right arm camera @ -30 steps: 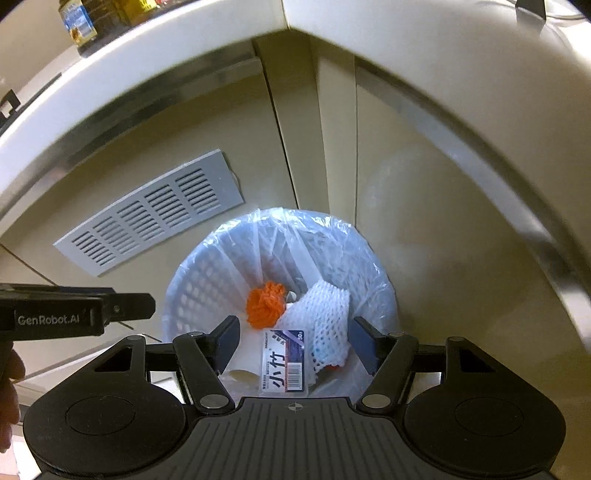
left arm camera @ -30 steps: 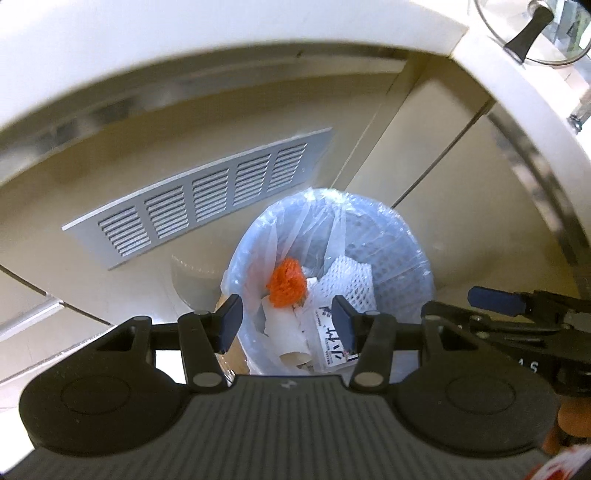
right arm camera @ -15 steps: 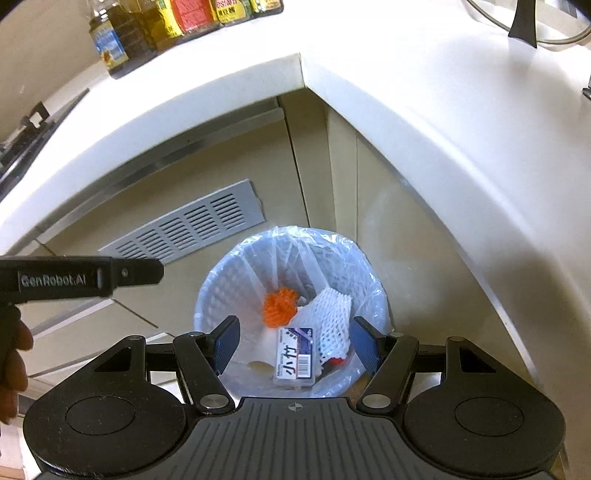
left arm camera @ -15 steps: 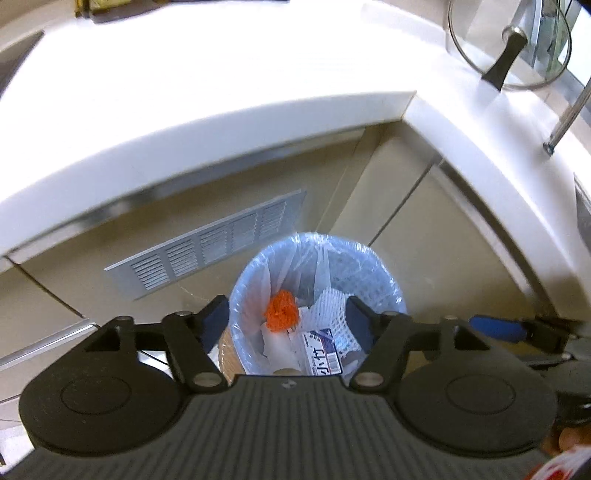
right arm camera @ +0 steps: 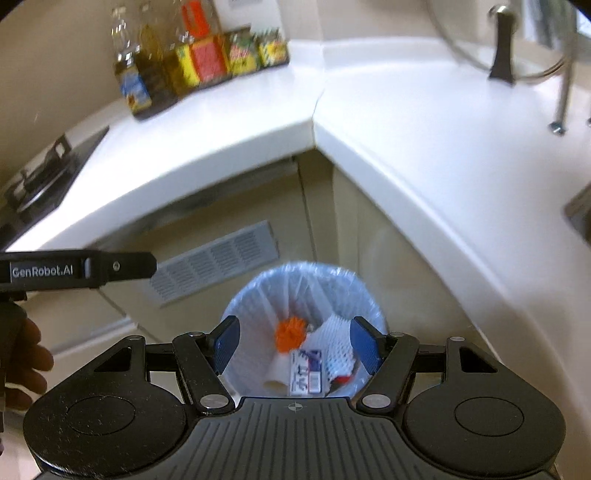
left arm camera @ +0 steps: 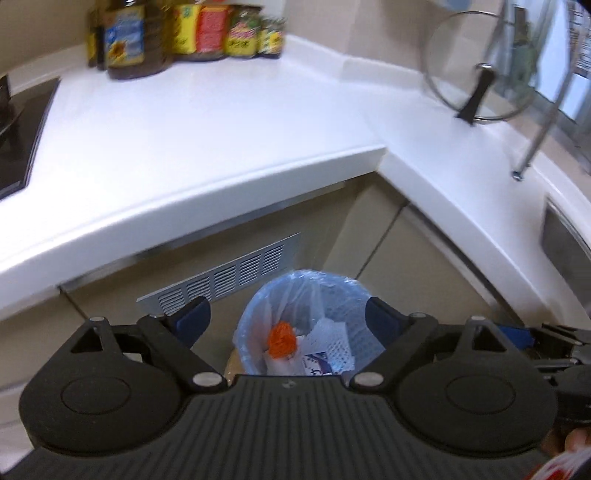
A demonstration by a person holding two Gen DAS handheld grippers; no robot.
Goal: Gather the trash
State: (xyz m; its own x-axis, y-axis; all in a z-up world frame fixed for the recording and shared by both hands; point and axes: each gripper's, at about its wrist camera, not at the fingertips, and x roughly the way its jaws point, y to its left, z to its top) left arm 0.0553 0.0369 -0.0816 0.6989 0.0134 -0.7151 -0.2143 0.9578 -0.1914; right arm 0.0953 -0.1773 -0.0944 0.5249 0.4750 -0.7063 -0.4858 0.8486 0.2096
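Note:
A white mesh trash bin lined with a clear blue bag (left arm camera: 334, 295) (right arm camera: 258, 291) stands on the floor in the counter's inner corner. It holds an orange clump (left arm camera: 282, 339) (right arm camera: 291, 334), white foam netting (left arm camera: 330, 341) (right arm camera: 338, 352), a small printed packet (right arm camera: 306, 374) and white paper. My left gripper (left arm camera: 288, 317) is open and empty, high above the bin. My right gripper (right arm camera: 297, 339) is open and empty, also high above the bin. The left gripper also shows in the right wrist view (right arm camera: 122, 264), and the right one shows in the left wrist view (left arm camera: 517, 334).
A white L-shaped countertop (left arm camera: 207, 122) (right arm camera: 424, 122) wraps the corner. Bottles and jars (left arm camera: 184, 33) (right arm camera: 199, 62) stand at its back. A stove (left arm camera: 18, 136) (right arm camera: 40, 173) is at left, a glass lid (left arm camera: 476, 74) at right, a sink edge (left arm camera: 565, 236) at far right. A vent grille (left arm camera: 225, 278) is behind the bin.
Both grippers have risen well above the bin, bringing the countertop, bottles and stove into view. The left jaws have opened wider. The trash in the bin has not moved.

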